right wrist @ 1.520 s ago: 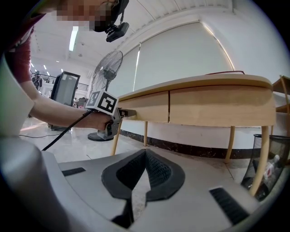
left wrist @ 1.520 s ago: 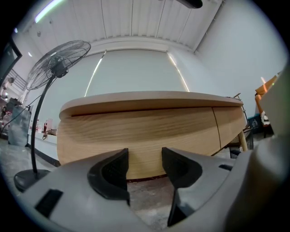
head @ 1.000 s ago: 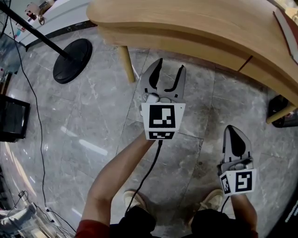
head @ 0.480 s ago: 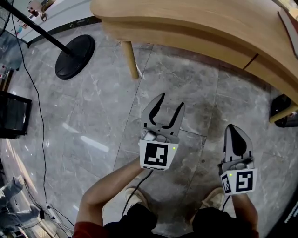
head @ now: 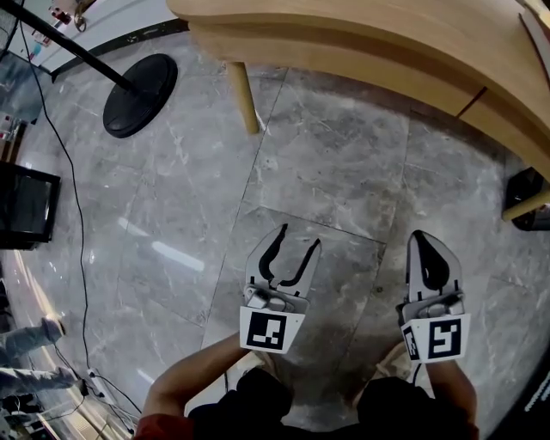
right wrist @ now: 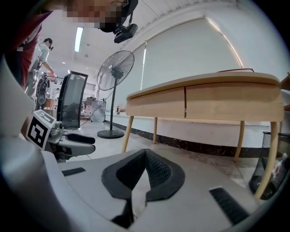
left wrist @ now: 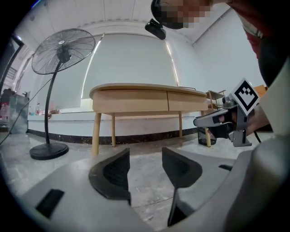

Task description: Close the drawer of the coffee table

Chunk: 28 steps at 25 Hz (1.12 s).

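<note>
Both tools hang low, well away from the drawer.
The left tool is released, with nothing between its jaws. The right tool is clenched on nothing. The drawer sits straight ahead in the long wooden surface, which runs side to side. Its front looks flat and shut. I see no handle, and the head view cuts the surface off.

The head view's top edge crops the coffee table
</note>
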Each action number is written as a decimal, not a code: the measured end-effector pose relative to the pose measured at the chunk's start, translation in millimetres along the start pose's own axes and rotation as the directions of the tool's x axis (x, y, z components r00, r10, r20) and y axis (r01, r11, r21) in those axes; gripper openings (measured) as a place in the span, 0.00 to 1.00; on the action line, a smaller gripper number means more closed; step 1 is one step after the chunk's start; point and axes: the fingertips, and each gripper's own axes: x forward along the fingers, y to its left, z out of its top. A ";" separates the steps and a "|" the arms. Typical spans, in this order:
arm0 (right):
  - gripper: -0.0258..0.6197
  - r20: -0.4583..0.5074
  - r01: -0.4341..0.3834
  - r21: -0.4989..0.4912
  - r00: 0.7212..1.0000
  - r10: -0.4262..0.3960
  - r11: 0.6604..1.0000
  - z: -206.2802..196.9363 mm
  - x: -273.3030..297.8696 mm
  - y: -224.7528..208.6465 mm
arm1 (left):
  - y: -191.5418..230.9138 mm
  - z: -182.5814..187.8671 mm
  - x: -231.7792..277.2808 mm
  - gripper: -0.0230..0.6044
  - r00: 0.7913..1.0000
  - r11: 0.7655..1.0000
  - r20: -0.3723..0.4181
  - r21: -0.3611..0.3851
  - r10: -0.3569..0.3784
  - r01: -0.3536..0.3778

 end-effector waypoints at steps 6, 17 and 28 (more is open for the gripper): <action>0.04 -0.005 0.002 0.009 1.000 -0.002 1.000 -2.4 1.3 2.6 | 3.9 -3.7 -7.6 0.38 1.000 1.000 0.008 -0.020 0.015 -0.014; 0.04 -0.001 0.011 0.008 1.000 -0.011 1.000 -0.4 -0.6 -0.2 | 1.1 0.8 -6.4 0.38 1.000 0.999 0.022 -0.029 0.019 -0.018; 0.04 -0.002 0.010 0.003 1.000 -0.010 1.000 -1.1 -2.0 -0.5 | -5.3 -4.9 -2.6 0.36 0.999 0.993 -0.034 0.110 -0.030 0.034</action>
